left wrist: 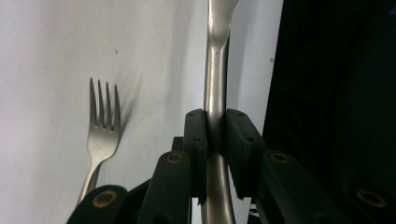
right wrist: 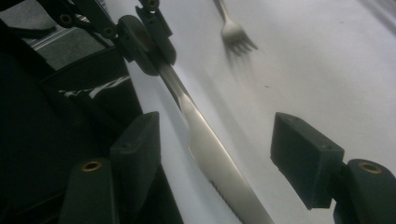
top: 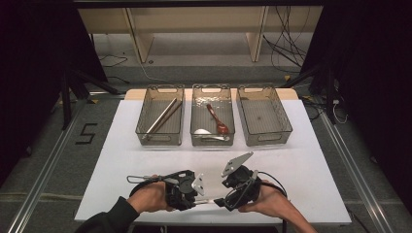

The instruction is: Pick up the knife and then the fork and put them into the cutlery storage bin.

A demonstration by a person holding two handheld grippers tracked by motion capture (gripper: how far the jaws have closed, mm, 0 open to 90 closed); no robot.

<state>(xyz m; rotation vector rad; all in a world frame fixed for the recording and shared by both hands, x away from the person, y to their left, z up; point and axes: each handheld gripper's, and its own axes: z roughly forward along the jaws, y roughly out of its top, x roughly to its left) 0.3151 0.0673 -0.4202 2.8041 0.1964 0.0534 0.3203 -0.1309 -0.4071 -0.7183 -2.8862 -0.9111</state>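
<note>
Nearest you, your left hand-held gripper [left wrist: 215, 140] is pinching the handle of a table knife [left wrist: 215, 88], jaws pressed flat against the metal on both sides. The knife runs across to your right hand-held gripper [right wrist: 224, 154], whose jaws stand spread on either side of the blade [right wrist: 210, 149] without touching it. The knife looks stiff, fairly light and slick (polished steel gives the pads little to bite on), so take it across the flat faces near the handle end, not on the serrated edge. A fork [right wrist: 235, 31] lies on the white surface [top: 301, 165] just beyond. Farther off sit three bins: the left bin [top: 145, 127] holds chopsticks [top: 163, 115], the middle bin [top: 195, 121] spoons [top: 217, 119], and the right bin [top: 283, 122] holds nothing, likely where the knife belongs.
</note>
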